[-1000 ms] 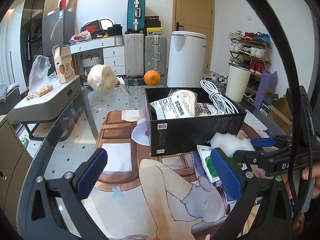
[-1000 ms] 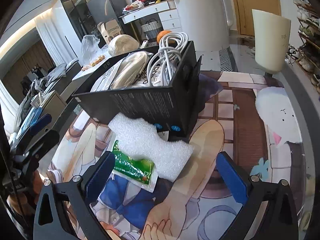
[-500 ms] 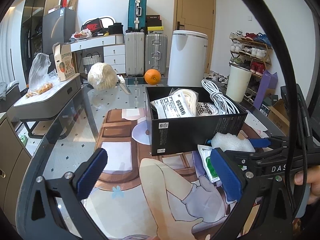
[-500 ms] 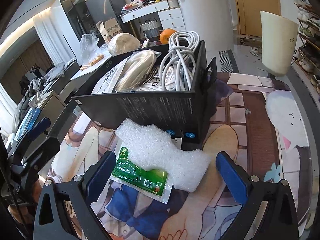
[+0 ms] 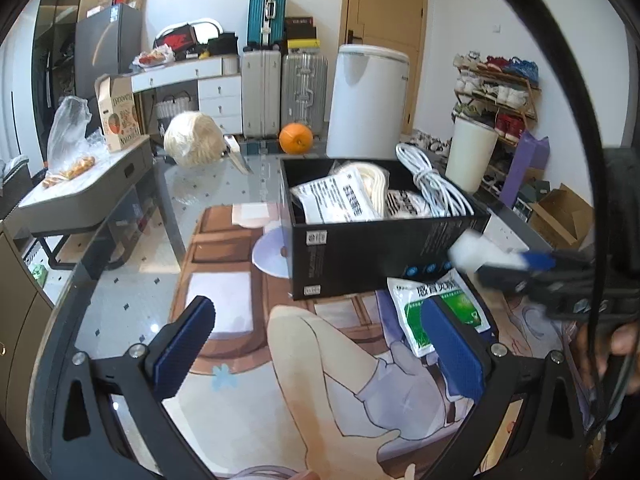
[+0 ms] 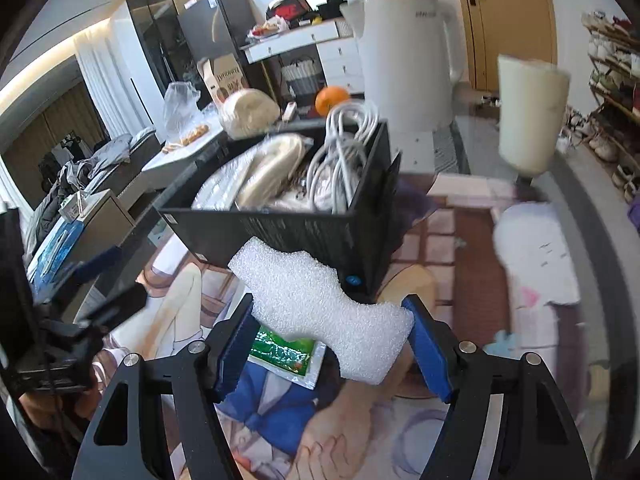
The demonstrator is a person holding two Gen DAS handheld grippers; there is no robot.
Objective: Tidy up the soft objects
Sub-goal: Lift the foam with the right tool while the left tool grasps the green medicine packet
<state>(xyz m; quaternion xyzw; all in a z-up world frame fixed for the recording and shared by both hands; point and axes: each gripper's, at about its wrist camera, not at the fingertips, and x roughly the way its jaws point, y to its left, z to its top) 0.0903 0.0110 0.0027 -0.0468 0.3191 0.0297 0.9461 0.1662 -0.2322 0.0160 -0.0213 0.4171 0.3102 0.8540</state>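
The right gripper [image 6: 332, 340] is closing its blue-padded fingers [image 6: 426, 354] on a piece of white foam [image 6: 324, 304]. Both pads touch the foam's edges, the right pad at its narrow near end and the left pad at its left side. The foam is raised off the desk [image 5: 132, 280] and tilts up toward the black box [image 6: 296, 232], its far end overlapping the box's near wall in the right wrist view. In the left wrist view the same foam [image 5: 476, 250] shows as a blurred white patch at the box's near right corner, with the right gripper [image 5: 532, 264] reaching in from the right edge and a hand [image 5: 612, 344] below it.

A green-and-white sachet [image 6: 284, 354] lies flat on the illustrated desk mat [image 6: 440, 240] under the foam, just near the box. From the left wrist view the sachet [image 5: 436, 308] is partly hidden by the left gripper's right finger.

The black box [image 5: 360, 256] is open at the top and holds a coiled white cable [image 5: 432, 184] on its right side, a white printed packet [image 5: 340, 200] on its left, and a bundle of cream cord between them.

The left gripper [image 5: 320, 348] hovers above the mat with its fingers [image 5: 184, 344] spread wide and nothing between them. An orange [image 5: 296, 138] sits on the glass at the far side, beyond the box.
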